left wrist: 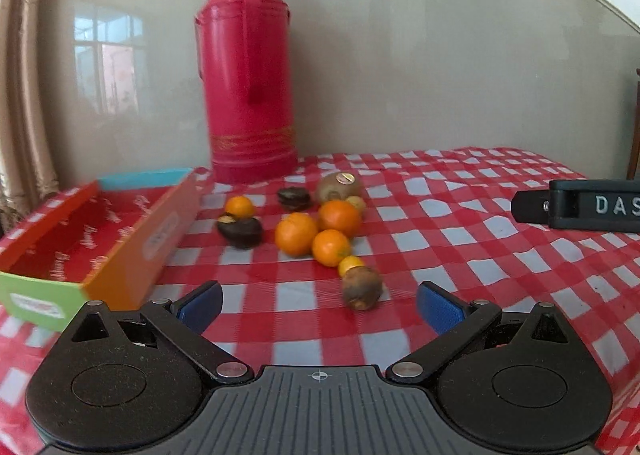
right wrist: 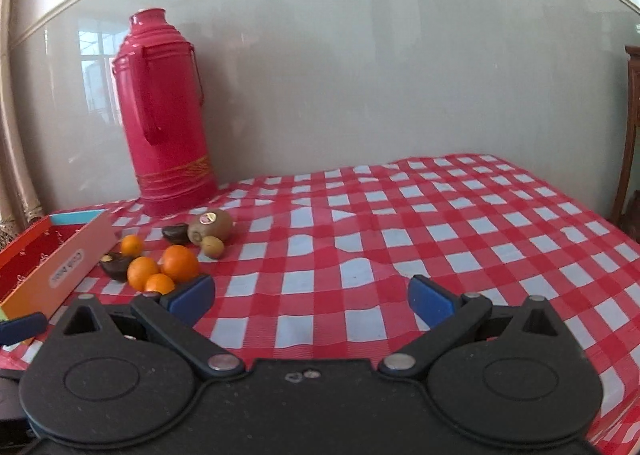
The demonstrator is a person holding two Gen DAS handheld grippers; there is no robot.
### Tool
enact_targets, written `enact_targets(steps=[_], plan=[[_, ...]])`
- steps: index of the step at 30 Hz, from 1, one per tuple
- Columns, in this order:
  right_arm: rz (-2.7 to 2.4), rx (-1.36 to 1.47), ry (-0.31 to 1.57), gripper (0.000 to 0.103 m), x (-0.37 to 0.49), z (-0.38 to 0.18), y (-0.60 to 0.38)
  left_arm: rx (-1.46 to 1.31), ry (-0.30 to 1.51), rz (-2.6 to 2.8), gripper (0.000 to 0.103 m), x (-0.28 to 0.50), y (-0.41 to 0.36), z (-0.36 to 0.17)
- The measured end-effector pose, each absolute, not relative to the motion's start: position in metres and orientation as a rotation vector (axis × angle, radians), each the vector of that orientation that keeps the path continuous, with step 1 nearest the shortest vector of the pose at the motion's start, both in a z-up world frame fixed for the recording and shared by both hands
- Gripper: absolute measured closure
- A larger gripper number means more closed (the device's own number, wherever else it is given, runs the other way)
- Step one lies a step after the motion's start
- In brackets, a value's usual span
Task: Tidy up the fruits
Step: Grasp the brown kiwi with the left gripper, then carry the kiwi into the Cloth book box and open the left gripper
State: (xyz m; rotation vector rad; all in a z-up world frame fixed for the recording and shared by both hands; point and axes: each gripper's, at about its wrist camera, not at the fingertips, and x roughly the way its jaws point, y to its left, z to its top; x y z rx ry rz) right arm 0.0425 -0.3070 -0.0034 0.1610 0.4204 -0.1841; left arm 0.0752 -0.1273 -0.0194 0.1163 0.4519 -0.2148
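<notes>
Fruits (left wrist: 316,227) lie clustered on the checked tablecloth (left wrist: 460,247), just right of the open cardboard box (left wrist: 120,239). Left gripper (left wrist: 319,301) hovers level near them, jaws apart and empty. Right gripper (right wrist: 311,295), farther right, likewise gapes empty.

Glossy red flask (left wrist: 248,83); smooth checked plastic-look tablecloth (left wrist: 460,247); printed cardboard box (left wrist: 132,251); matt fuzzy kiwi (left wrist: 339,187).

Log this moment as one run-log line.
left gripper: open, empty | right gripper: open, empty | fruits: loose on checked cloth | box: no fruit visible inside | stage: before first pick
</notes>
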Motion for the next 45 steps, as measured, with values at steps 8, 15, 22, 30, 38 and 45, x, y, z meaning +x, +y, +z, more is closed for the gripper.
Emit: enact_targets(steps=[8,15,22,30,38,45], plan=[[-0.228,0.133,0.437,0.006,0.059,-0.009,-0.32,0.11,0.529,-0.244,0.045,0.107,-0.148,-0.036],[-0.233,0.129,0.444,0.006,0.061,-0.013,-0.326,0.109,0.545,-0.26,0.073,0.105,-0.148,-0.036],[-0.188,0.105,0.446,0.006,0.067,-0.011,-0.304,0.107,0.444,-0.185,0.073,0.095,-0.117,-0.013],[-0.09,0.071,0.446,0.006,0.079,-0.011,-0.255,0.074,0.342,0.011,0.073,0.104,-0.038,0.009],[0.0,-0.036,0.454,0.006,0.089,-0.018,-0.209,0.018,0.396,0.086,0.068,0.121,0.014,0.0],[0.019,-0.019,0.466,0.006,0.093,-0.02,-0.198,0.041,0.311,0.121,0.01,0.097,0.018,0.006]])
